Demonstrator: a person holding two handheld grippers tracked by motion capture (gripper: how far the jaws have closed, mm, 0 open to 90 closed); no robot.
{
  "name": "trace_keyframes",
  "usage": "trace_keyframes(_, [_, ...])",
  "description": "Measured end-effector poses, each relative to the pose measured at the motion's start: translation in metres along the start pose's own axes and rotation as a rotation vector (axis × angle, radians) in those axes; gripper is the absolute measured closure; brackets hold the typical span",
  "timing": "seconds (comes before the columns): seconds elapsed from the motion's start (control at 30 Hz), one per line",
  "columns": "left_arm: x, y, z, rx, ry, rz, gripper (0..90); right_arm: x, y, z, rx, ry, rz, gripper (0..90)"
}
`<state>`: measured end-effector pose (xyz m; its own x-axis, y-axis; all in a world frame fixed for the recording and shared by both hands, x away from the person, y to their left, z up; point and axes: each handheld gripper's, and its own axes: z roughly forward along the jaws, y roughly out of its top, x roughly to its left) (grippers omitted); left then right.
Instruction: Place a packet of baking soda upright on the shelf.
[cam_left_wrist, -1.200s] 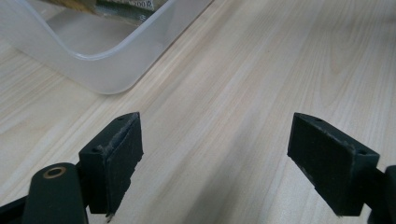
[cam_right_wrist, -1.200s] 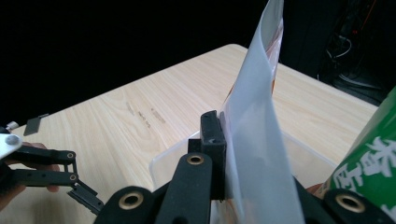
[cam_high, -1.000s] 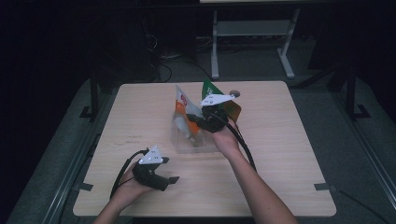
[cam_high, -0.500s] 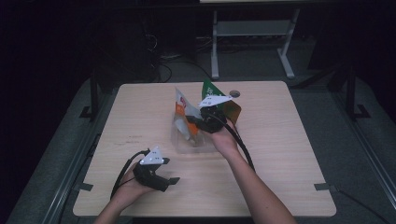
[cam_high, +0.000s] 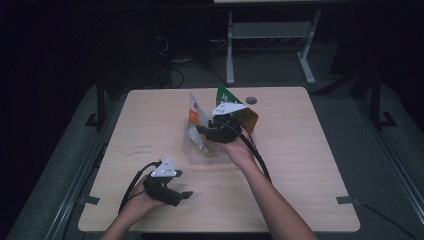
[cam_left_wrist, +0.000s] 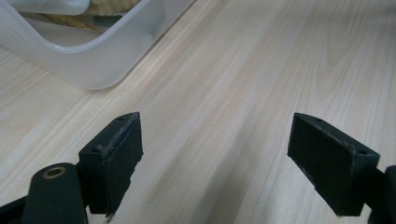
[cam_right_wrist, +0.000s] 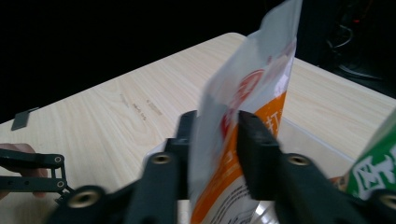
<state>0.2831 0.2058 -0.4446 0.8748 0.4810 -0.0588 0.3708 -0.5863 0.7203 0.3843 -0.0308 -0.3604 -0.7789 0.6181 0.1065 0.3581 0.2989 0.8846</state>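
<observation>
while the pale wooden surface carries little else, a clear plastic tub sits near its middle, and a tall white and orange printed pouch stands upright in it. just right of the pouch, at the tub's far right, a green and orange carton leans, close behind the right gripper and partly hidden by it. a small dark round hole marks the surface's far edge beyond the carton.

the right forearm reaches in from the near edge, and its gripper points left at the pouch. its jaws have just been opening: in the right gripper view the pouch is between them, but whether the pads press it is unclear.

near the surface's near left, the left hand rests low, and the left gripper points right, well apart from the tub. its jaws stand wide apart over bare wood, the tub's corner lying beyond them.
</observation>
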Motion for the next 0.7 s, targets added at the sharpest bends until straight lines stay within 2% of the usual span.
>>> trace_keyframes(0.1, [-0.001, 0.000, 0.001, -0.003, -0.003, -0.007, 17.4, 0.003, 0.000, -0.005, 0.003, 0.005, -0.006, 57.4])
trace_keyframes(0.27, [-0.001, 0.000, 0.002, 0.002, -0.006, 0.001, 17.3, 0.005, -0.004, -0.015, 0.009, -0.021, -0.011, 46.0])
trace_keyframes(0.33, [-0.001, 0.000, 0.002, 0.007, -0.006, 0.012, 17.3, 0.004, -0.006, -0.019, 0.010, -0.013, -0.011, 44.4])
trace_keyframes(0.5, [-0.002, 0.000, 0.002, -0.004, -0.006, 0.003, 17.3, 0.005, -0.015, -0.032, 0.023, 0.009, -0.027, 43.2])
trace_keyframes(0.7, [-0.005, 0.002, 0.002, -0.008, -0.007, 0.016, 17.4, 0.001, -0.027, -0.045, 0.024, 0.034, -0.038, 42.2])
